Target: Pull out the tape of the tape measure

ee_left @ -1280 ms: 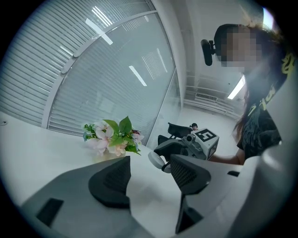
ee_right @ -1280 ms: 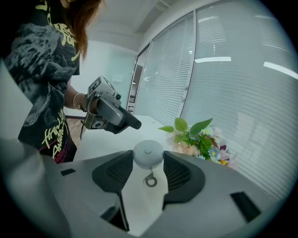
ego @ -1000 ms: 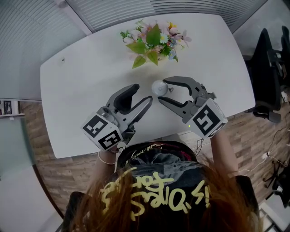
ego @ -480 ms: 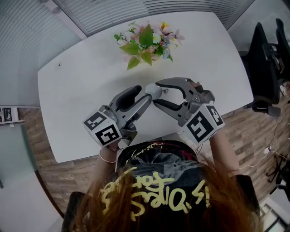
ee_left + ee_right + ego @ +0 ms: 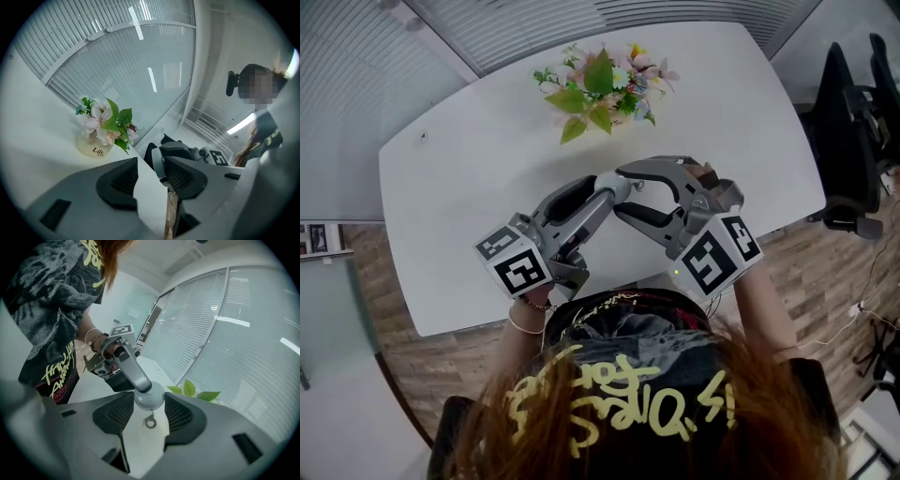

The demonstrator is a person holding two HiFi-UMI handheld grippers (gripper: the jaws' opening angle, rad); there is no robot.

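Observation:
A small round white-grey tape measure [image 5: 622, 187] is held over the white table [image 5: 459, 197], with my right gripper [image 5: 621, 191] shut on it. In the right gripper view its case [image 5: 149, 395] sits between both pads, and a metal ring [image 5: 150, 421] hangs below it. My left gripper [image 5: 600, 193] meets it from the left. Its jaws have just been closing, and the case edge [image 5: 158, 165] lies against the right-hand pad [image 5: 183, 177], with a gap to the other pad. One left finger [image 5: 132, 370] touches the case's far side.
A pot of pink flowers [image 5: 602, 86] stands at the table's far side, beyond the grippers. A black office chair [image 5: 851, 141] is off the table's right end. The person's head and printed shirt fill the bottom of the head view.
My left gripper has moved up and right to the tape measure and its jaws have narrowed. The right gripper has shifted slightly left and rolled, still holding the case.

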